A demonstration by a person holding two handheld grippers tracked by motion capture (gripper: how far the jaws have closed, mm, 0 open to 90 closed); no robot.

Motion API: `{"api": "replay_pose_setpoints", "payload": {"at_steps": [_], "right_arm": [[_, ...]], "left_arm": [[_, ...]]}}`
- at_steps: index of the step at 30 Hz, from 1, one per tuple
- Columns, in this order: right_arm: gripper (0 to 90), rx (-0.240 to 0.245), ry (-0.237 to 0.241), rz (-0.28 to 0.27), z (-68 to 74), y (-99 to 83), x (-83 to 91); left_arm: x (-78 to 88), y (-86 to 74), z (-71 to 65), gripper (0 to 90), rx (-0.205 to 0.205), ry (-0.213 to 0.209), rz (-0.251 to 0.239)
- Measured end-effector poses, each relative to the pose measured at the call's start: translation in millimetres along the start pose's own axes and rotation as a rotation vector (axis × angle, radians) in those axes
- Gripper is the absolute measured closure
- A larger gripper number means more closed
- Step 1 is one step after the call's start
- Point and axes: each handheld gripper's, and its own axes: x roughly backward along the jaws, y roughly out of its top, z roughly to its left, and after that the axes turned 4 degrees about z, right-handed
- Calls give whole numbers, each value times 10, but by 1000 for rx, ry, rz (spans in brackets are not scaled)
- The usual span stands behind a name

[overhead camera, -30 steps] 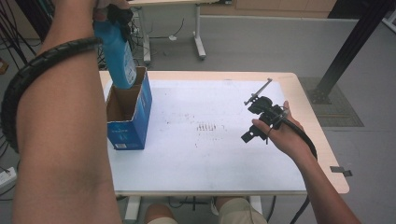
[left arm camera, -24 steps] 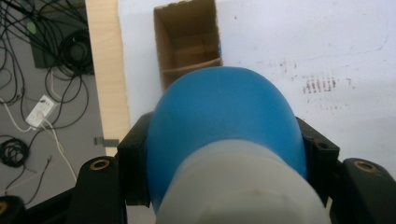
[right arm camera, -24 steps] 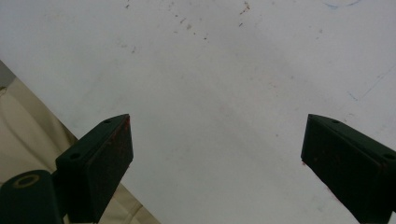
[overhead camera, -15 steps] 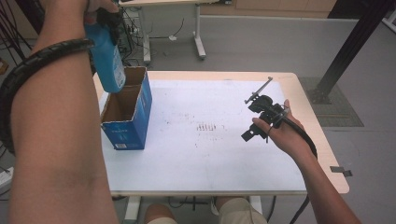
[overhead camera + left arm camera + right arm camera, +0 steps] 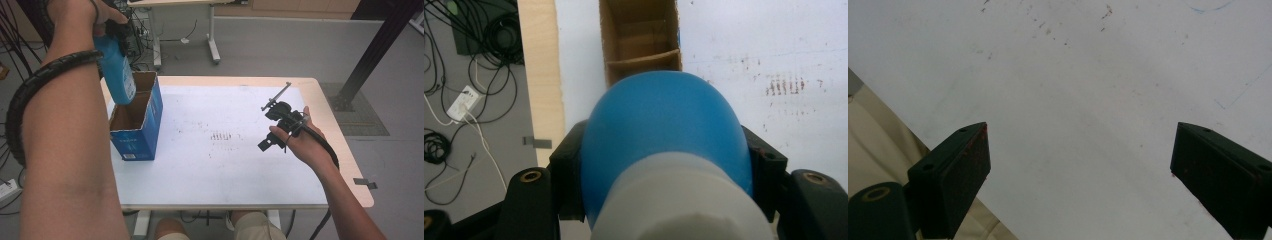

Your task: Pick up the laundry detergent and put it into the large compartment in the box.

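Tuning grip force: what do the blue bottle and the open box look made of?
Blue bottle: probably plastic, smooth and semi-glossy, with an evenly rounded blue body and a whitish cap end. Box: corrugated cardboard, with a raw brown matte inside, flaps and a divider; its outside is printed blue with a slight sheen.

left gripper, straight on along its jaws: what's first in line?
Likely the open cardboard box. The left gripper is shut on the blue bottle, whose base points into the box's opening; how far above it hangs is unclear.
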Motion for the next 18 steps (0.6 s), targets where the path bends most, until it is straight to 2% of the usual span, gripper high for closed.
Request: {"api": "replay_pose_setpoints", "payload": {"at_steps": [18], "right_arm": [[92, -9, -2, -11, -21, -53, 50]], "left_arm": [[-334, 52, 67, 369, 13, 3, 28]]}}
